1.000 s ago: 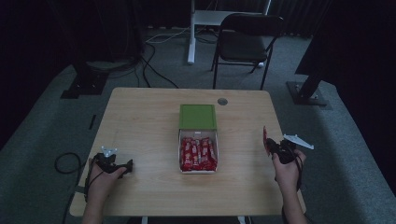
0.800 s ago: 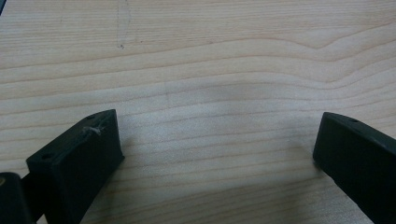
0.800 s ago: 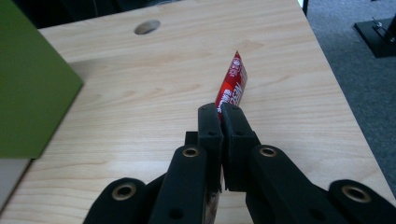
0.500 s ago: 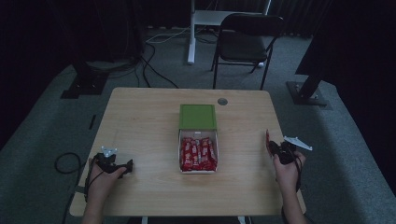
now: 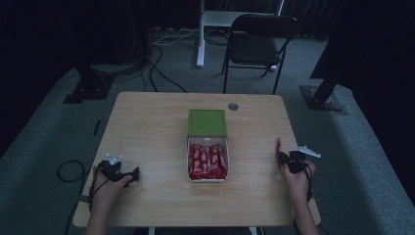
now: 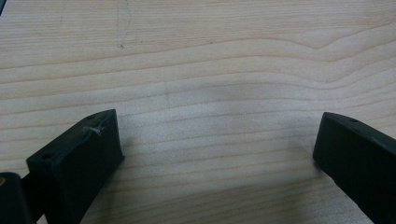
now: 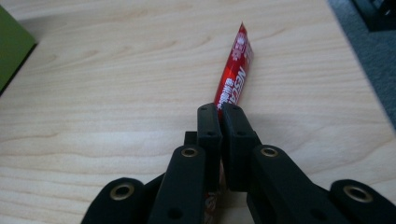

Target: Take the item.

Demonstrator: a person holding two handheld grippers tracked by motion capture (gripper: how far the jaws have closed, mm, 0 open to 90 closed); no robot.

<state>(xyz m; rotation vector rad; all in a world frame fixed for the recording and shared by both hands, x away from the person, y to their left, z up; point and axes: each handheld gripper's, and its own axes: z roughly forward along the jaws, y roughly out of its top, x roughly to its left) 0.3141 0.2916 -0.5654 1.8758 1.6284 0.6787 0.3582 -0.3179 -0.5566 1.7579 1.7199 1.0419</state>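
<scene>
A white box [image 5: 188,161] in the table's middle holds several red sachets [image 5: 207,160]; its green lid [image 5: 207,122] lies folded back beyond it, and a lid corner [image 7: 11,51] shows in the right gripper view. My right gripper [image 5: 280,157], at the table's right side, is shut on one red sachet [image 7: 235,70] that sticks out past the jaws, low over the wood. That red sachet [image 5: 279,147] points away from me. My left gripper [image 5: 134,174] rests near the front left edge, open, with bare wood between its jaws [image 6: 215,140].
The wooden table [image 5: 147,127] has a grey round cap [image 5: 233,106] near its far edge. A black chair [image 5: 259,44] and a white stand [image 5: 200,34] are behind the table. Cables lie on the grey floor at left.
My right gripper has sunk toward the table with the sachet, which now lies lower and flatter. The left gripper has stayed put.
</scene>
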